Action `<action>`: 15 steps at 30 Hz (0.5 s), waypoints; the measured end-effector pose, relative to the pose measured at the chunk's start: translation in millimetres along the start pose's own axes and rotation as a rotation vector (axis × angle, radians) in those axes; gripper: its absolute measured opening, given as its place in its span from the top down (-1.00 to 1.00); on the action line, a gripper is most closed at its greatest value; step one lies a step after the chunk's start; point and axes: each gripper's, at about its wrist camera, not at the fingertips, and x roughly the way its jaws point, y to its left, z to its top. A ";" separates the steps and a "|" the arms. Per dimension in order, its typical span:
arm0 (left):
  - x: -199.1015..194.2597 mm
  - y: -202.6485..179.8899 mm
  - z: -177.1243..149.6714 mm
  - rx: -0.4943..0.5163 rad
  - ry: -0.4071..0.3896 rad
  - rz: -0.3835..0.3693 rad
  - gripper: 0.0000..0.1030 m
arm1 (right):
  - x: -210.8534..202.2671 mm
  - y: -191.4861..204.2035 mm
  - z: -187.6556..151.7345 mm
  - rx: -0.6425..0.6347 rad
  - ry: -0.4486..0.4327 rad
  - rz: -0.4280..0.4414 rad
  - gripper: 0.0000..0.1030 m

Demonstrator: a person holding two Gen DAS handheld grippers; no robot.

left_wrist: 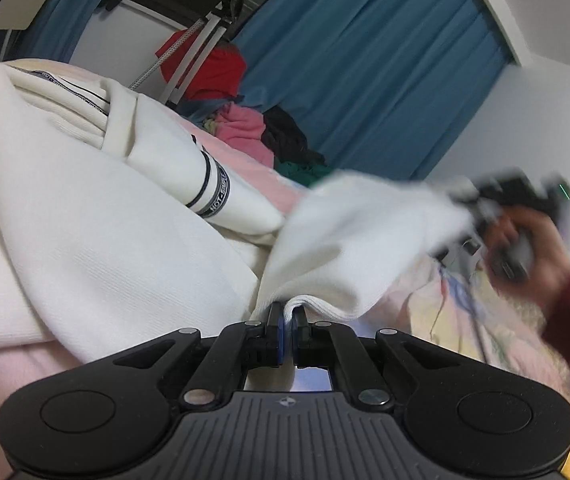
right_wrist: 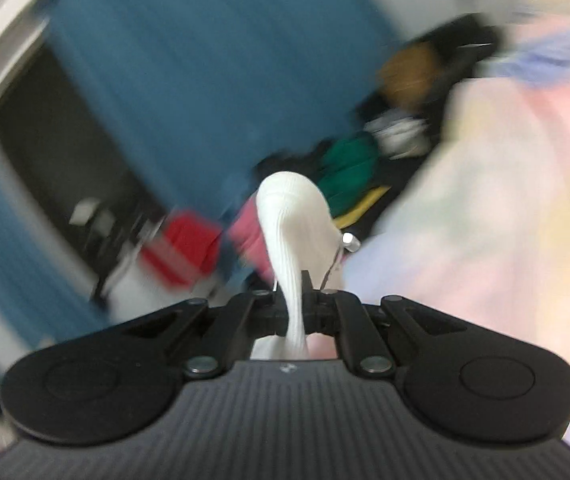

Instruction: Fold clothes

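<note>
A white knit garment [left_wrist: 97,232] with black-banded cuffs lies spread on the pink bed. My left gripper [left_wrist: 288,314] is shut on its ribbed hem, close to the bedsheet. My right gripper [left_wrist: 481,208], blurred at the right of the left wrist view, holds another corner of the same garment lifted above the bed. In the right wrist view my right gripper [right_wrist: 295,280] is shut on a fold of white ribbed fabric [right_wrist: 293,216] that bulges up between the fingers; a metal drawstring tip [right_wrist: 349,240] hangs beside it.
A heap of clothes, red [left_wrist: 209,68], pink [left_wrist: 245,124], black and green, lies at the far side of the bed in front of blue curtains [left_wrist: 365,72]. A tripod [left_wrist: 209,36] stands behind it. The pastel bedsheet [left_wrist: 485,320] stretches right.
</note>
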 end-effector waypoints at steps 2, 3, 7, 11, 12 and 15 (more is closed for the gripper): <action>-0.5 -5.3 -3.8 0.025 0.011 0.016 0.92 | -31.1 -47.9 -5.6 0.083 -0.018 -0.086 0.88; -1.0 -7.5 -6.0 0.032 0.018 0.025 0.92 | -43.8 -71.2 -10.8 0.114 -0.011 -0.133 0.88; -5.6 -16.9 -12.6 0.050 0.036 0.049 0.92 | -74.1 -151.1 -39.8 0.303 0.107 -0.246 0.87; -6.7 -22.6 -14.7 0.039 0.044 0.063 0.88 | -80.7 -187.9 -59.6 0.514 0.232 -0.256 0.87; -8.5 -23.8 -15.2 0.051 0.045 0.069 0.85 | -81.0 -188.0 -58.9 0.517 0.231 -0.245 0.87; -20.4 -29.2 -15.7 0.030 0.070 0.079 0.49 | -77.5 -183.7 -56.2 0.456 0.237 -0.234 0.87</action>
